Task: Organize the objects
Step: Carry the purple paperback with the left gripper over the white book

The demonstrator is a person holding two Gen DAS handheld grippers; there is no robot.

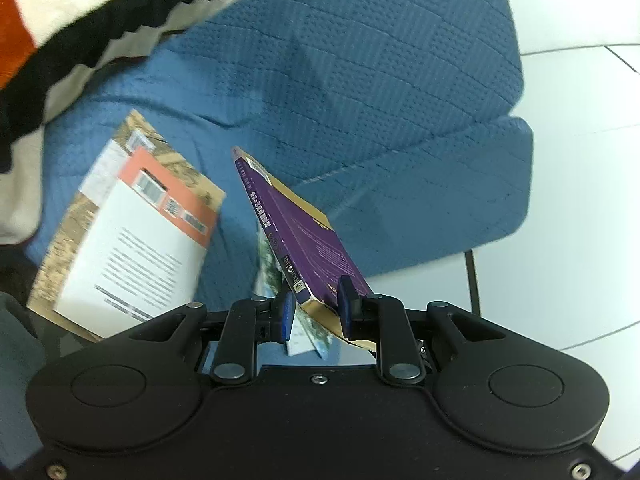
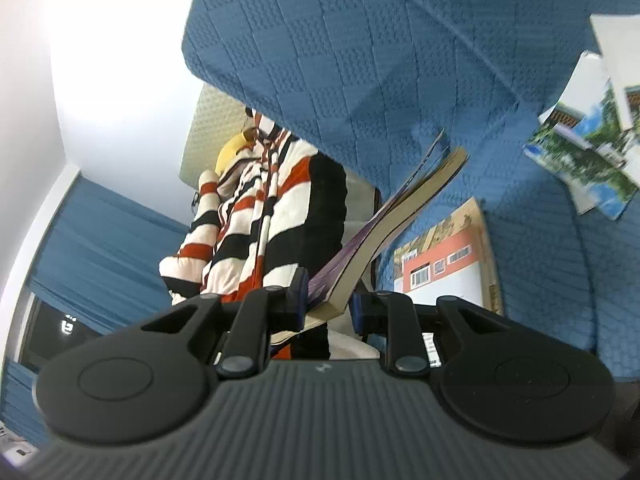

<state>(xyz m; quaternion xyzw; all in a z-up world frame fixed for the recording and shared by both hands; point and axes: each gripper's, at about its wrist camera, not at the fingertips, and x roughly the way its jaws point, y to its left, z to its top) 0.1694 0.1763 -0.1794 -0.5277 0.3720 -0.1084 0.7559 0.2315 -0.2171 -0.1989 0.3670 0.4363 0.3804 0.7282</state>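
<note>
The left gripper (image 1: 316,314) has its two blue-padded fingers closed narrowly on the near corner of a purple-covered paperback book (image 1: 304,232), which slants away from the pads and rises over the blue quilted fabric sofa (image 1: 360,60), clear of its seat. The right gripper (image 2: 326,304) likewise clamps a corner of the same purple-covered paperback book (image 2: 384,232), jaws only slightly apart with the cream page block wedged between the pads, the book tilting up and away toward the sofa back. On the sofa seat, to the left of the held book in the left wrist view, lies a white and orange barcoded paperback (image 1: 136,240), flat and apart from both grippers. A glossy booklet with a green landscape photo (image 1: 272,272) shows just under the purple book's lower edge; whether they touch is unclear. A striped red, white and black fleece garment (image 2: 256,220) lies beside the sofa
</note>
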